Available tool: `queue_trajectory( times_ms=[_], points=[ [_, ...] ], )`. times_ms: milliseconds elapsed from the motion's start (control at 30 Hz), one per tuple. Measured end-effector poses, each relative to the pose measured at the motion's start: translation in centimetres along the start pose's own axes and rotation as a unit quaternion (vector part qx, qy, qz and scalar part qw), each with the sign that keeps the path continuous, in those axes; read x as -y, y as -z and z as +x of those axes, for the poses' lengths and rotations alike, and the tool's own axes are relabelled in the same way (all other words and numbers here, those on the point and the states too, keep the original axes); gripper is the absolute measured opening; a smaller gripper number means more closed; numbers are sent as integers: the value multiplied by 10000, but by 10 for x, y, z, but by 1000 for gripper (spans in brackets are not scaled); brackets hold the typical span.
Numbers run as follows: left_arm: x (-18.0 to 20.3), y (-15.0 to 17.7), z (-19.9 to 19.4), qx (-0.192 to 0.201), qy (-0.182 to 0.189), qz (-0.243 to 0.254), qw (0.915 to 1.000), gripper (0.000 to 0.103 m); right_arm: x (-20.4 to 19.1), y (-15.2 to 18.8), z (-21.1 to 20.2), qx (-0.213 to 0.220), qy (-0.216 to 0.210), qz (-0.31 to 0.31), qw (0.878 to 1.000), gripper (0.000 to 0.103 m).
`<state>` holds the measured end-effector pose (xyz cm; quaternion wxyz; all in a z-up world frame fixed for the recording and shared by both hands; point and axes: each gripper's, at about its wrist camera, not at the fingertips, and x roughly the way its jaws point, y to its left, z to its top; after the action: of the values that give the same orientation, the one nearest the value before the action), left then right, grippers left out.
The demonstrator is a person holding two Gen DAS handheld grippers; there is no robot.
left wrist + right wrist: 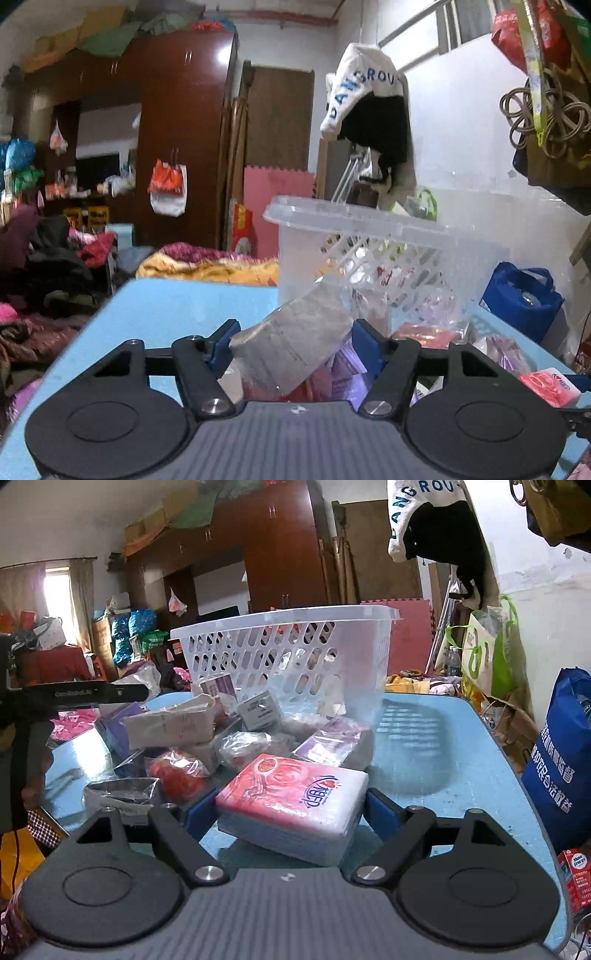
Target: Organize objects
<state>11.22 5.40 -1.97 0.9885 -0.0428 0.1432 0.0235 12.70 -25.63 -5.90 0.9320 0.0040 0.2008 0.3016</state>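
My left gripper is shut on a grey packet in clear wrap, which is tilted between the blue pads above a heap of packets. From the right wrist view the left gripper's arm reaches in from the left. My right gripper is shut on a pink tissue pack, with a pad against each short side, low over the blue table. The same pink pack shows at the right edge of the left wrist view. A white slotted basket stands just behind the heap.
Loose packets lie between the grippers and the basket: a red bagged item, purple packs, small boxes. A blue bag stands off the table's right edge, beside a red box. Clothes hang on the wall above the basket.
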Motion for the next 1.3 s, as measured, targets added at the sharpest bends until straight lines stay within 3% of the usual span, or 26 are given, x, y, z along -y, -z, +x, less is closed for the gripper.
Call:
queue_trajectory(
  times_ms=[33, 67, 100, 167, 400, 500, 733, 900, 1033, 1167, 1300],
  points=[
    [0, 0, -5, 91, -26, 18, 10000, 68, 0, 0, -1, 13, -2, -4, 10000, 87],
    [0, -2, -8, 155, 8, -5, 9999, 49, 1, 0, -2, 39, 0, -7, 10000, 87],
    [-3, -3, -11, 169, 122, -75, 9998, 40, 1, 0, -3, 62, 4, -16, 10000, 87],
    [-7, -7, -15, 137, 331, -240, 9991, 40, 2, -2, -7, 120, 21, -42, 9999, 86],
    [-8, -4, -7, 18, 283, -219, 9994, 40, 8, -7, -14, 248, 111, -6, 9996, 86],
    [-5, -1, -9, 87, 216, -152, 9996, 39, 9, -6, -15, 269, 129, 7, 9996, 86],
    [-4, -13, -26, 362, 481, -318, 9977, 39, 10, -20, -26, 490, 75, 44, 9988, 86],
    [3, -47, -36, 659, 760, -347, 9943, 39, -1, -68, -42, 1017, -12, -157, 9947, 86],
    [16, -88, -7, 639, 928, -382, 9929, 39, -14, -123, -28, 1181, -344, -404, 9916, 86],
    [30, -119, 35, 349, 924, -487, 9939, 39, -20, -168, 13, 956, -237, -608, 9933, 86],
    [37, -126, 68, 27, 732, -490, 9961, 39, -21, -184, 56, 582, 72, -811, 9950, 86]
  ],
)
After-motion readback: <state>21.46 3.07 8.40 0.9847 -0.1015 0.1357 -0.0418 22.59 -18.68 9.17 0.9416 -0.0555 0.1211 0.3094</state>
